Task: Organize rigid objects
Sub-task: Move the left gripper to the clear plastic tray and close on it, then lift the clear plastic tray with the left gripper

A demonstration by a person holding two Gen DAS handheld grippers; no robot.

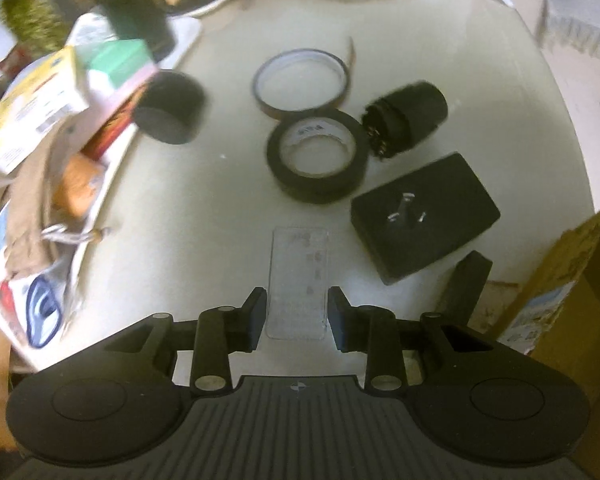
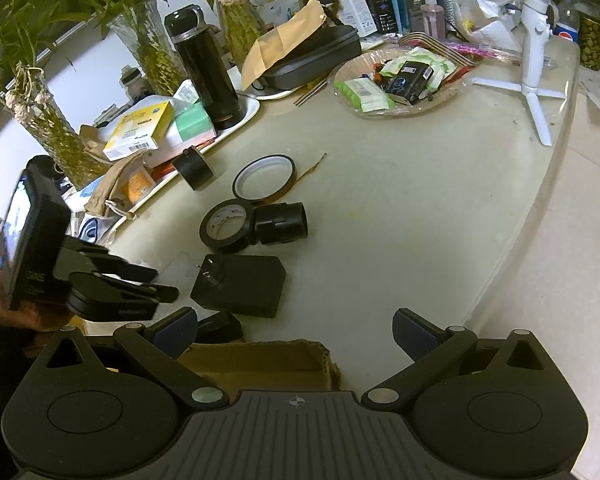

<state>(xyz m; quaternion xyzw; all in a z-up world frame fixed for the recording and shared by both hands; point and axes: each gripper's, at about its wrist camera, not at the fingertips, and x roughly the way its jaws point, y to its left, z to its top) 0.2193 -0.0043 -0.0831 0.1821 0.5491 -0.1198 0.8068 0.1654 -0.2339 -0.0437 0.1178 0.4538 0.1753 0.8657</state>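
A clear flat plastic case (image 1: 298,280) lies on the pale table (image 1: 204,208), and my left gripper (image 1: 298,312) is shut on its near end, a pad against each long edge. Beyond it are a black tape roll (image 1: 316,156), an amber tape ring (image 1: 300,80), a black cylindrical connector (image 1: 406,120), a black plug adapter (image 1: 424,216) with its prongs up, and a small black block (image 1: 466,284). A black cap (image 1: 168,108) lies to the left. My right gripper (image 2: 296,330) stands open with nothing between its fingers, over a cardboard box (image 2: 260,360), near the adapter (image 2: 240,286).
A white tray (image 2: 252,110) at the left holds boxes, a black flask (image 2: 208,72) and a paper bag. A clear bowl (image 2: 348,100) of packets and a white tripod (image 2: 536,80) stand farther back. Plants in glass vases line the left side. The table's rim (image 2: 540,208) curves along the right.
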